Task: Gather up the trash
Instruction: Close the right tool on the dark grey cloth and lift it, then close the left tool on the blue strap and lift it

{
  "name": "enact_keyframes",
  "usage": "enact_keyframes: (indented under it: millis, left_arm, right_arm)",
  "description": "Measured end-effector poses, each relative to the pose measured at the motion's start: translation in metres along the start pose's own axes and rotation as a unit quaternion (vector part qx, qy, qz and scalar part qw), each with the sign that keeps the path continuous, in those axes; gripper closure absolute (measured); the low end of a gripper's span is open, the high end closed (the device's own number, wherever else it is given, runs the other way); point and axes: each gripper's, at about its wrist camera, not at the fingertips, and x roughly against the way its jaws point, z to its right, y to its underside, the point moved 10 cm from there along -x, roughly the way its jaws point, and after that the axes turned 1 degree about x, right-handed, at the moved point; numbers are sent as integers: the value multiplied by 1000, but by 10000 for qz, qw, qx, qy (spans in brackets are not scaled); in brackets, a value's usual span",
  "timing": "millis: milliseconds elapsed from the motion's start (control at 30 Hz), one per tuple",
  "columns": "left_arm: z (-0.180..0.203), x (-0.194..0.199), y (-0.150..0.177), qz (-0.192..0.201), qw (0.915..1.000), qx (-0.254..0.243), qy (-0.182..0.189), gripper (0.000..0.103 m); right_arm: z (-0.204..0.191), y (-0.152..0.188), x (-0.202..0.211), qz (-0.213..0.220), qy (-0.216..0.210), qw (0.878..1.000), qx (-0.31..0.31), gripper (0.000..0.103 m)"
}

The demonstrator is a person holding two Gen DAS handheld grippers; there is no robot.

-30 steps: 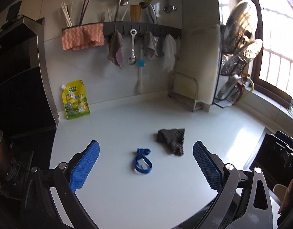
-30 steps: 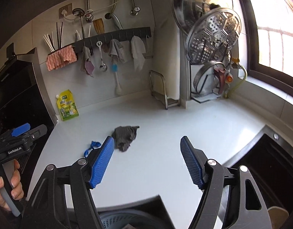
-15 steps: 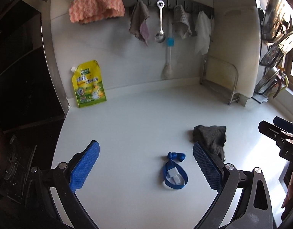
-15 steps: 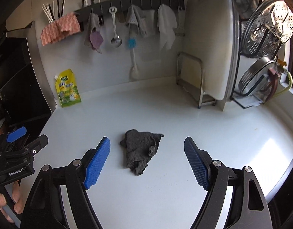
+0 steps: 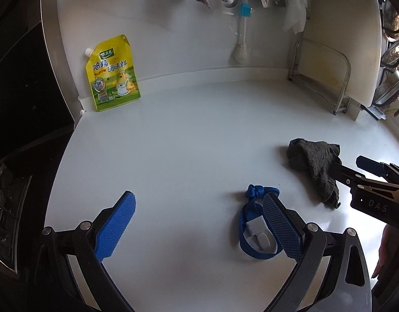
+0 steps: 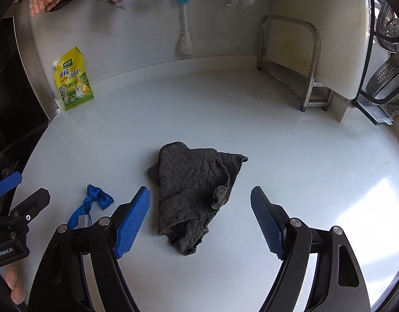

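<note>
Leaning against the backsplash a yellow seasoning pouch point(image 5: 113, 74), left claw point(image 5: 196, 230) wide open and empty over the white counter point(image 5: 189, 140), knotted blue ribbon loop point(image 5: 256, 223) beside its right pad, crumpled dark grey cloth point(image 6: 194, 192) lying between the gaping, empty right claw point(image 6: 199, 221).

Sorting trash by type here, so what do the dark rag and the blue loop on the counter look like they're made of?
Dark rag: likely terry or knitted cloth, matte; nubby pile, soft crumpled folds. Blue loop: probably woven fabric ribbon, slightly shiny; knotted end, with a pale tab, perhaps plastic.
</note>
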Motion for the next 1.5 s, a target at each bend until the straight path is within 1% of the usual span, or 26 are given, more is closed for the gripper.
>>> enact_keyframes:
  millis: [133, 400, 467, 600, 633, 667, 700, 733, 767, 867, 1000, 1133, 1267, 1333, 1433, 1467, 1500]
  left_arm:
    - [-1, -8, 3, -94, 10000, -18, -2, 6]
    - [-2, -15, 5, -237, 9997, 44, 53, 6]
    - [0, -16, 5, -240, 9997, 18, 55, 6]
    - [6, -18, 7, -278, 9996, 10, 92, 6]
    - [9, -19, 9, -308, 9995, 1, 120, 6]
    - [12, -20, 11, -341, 9993, -20, 152, 6]
    - [15, -21, 13, -379, 9991, -49, 179, 6]
    - [18, -22, 15, -405, 9990, -74, 195, 6]
    - [20, -22, 17, -420, 9988, -96, 211, 6]
    - [27, -24, 22, -469, 9985, -154, 236, 6]
    - [38, -31, 27, -625, 9973, -184, 347, 6]
    - [45, -37, 29, -701, 9968, -228, 299, 6]
    - [49, -44, 34, -877, 9954, -214, 314, 7]
    - [51, -46, 35, -889, 9954, -205, 276, 8]
    - [52, -47, 36, -869, 9956, -173, 307, 16]
    - [52, -47, 36, -858, 9957, -129, 334, 21]
    - [52, -45, 35, -827, 9958, -80, 374, 29]
  right_arm:
    - [-3, -1, -15, -110, -88, 9999, -63, 27]
    - [-8, -1, -37, -313, -68, 9995, 63, 28]
    - [-9, 0, -40, -347, -34, 9993, 122, 36]
    - [-9, 0, -42, -316, -82, 9993, 156, 44]
    - [-9, 0, -41, -301, -104, 9994, 157, 47]
    - [-8, 0, -40, -286, -101, 9994, 157, 54]
    - [-6, 1, -39, -279, -97, 9994, 153, 58]
    - [-3, 2, -37, -271, -90, 9995, 127, 67]
    - [0, 2, -36, -266, -84, 9996, 89, 72]
    - [10, 3, -30, -210, -136, 9997, -41, 78]
    - [23, 6, -25, -156, -146, 9997, -151, 79]
    - [31, 9, -21, -143, -239, 9992, -294, 80]
    - [30, 9, -21, -151, -306, 9988, -349, 80]
    - [30, 10, -21, -161, -348, 9985, -386, 80]
    - [29, 9, -21, -170, -393, 9982, -429, 80]
    - [29, 9, -21, -171, -401, 9981, -428, 80]
    - [29, 9, -21, -172, -409, 9981, -431, 80]
